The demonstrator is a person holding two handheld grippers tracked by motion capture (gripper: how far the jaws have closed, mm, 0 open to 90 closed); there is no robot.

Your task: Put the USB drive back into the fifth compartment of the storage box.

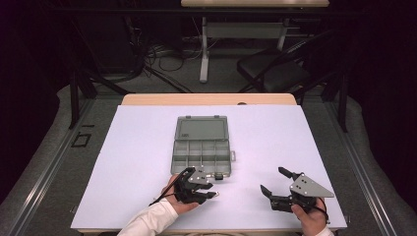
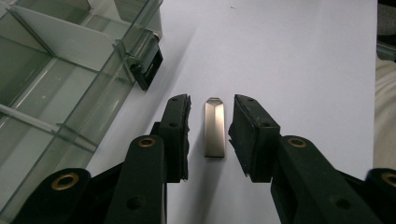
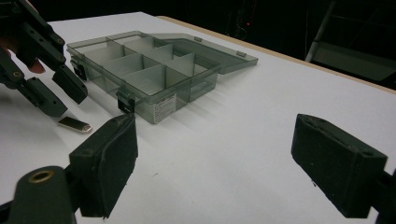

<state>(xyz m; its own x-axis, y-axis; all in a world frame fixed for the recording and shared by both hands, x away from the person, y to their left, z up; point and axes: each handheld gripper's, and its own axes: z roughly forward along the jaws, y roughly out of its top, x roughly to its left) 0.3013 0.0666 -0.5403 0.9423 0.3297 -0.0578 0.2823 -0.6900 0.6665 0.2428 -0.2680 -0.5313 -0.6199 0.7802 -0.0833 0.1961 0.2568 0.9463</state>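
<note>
Left tool (image 2: 210,135) straddles the metal USB stick (image 2: 215,127), jaws apart; right tool (image 3: 229,163) wide, empty.
Small, light, stiff and slick: pinch its long flat sides mid-length, low against the surface (image 1: 147,162).

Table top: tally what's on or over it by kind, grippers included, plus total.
Clear compartment box, lid open: 1
Metal USB stick, flat on the table between the left gripper's open jaws: 1
Handheld grippers, left gripper and right gripper, both open: 2
Total: 4
</note>
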